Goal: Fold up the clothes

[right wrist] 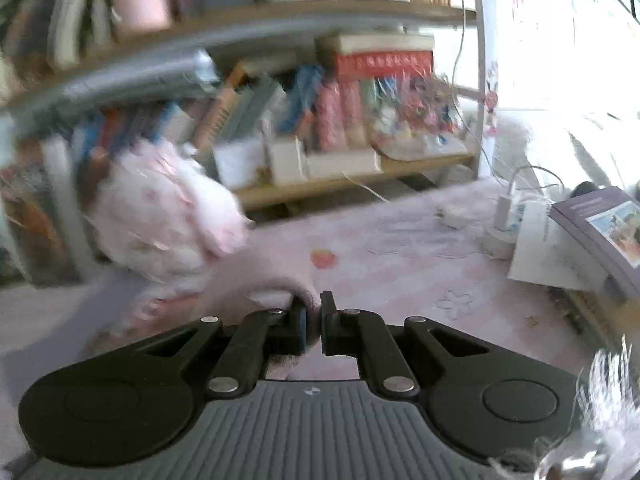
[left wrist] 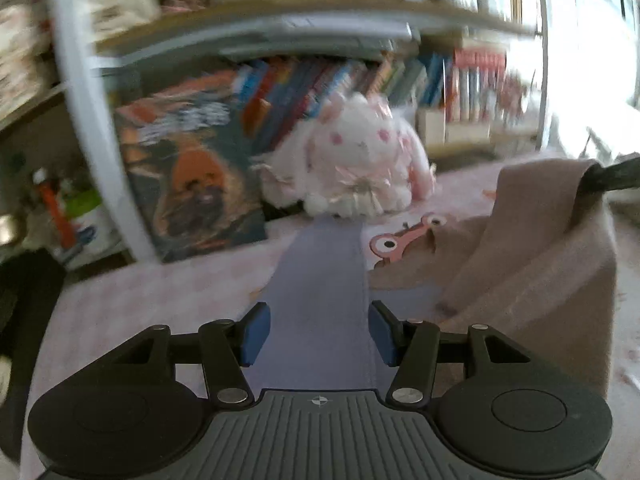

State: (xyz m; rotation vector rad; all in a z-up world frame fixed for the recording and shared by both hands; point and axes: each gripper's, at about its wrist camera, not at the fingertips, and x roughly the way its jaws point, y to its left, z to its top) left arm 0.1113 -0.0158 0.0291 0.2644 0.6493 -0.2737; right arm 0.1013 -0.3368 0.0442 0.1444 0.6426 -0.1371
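Right hand lifts a corner, left hand free

Lower centre of the left view, the left gripper [left wrist: 318, 334] gapes empty over a lavender cloth [left wrist: 324, 264]; at right the taupe garment [left wrist: 532, 264] rises, pinched tight by the right gripper [right wrist: 314, 322]. Likely mid-fold: next, carry that edge across and lay it flat.

Crowded bookshelf [right wrist: 304, 120] behind — bright window [right wrist: 560, 40] right.

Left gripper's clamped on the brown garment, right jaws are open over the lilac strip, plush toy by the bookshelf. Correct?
No, sides swapped. The right wrist view shows the right gripper shut on the brown garment. The left gripper is the open one over the lilac strip. The plush toy is by the bookshelf.
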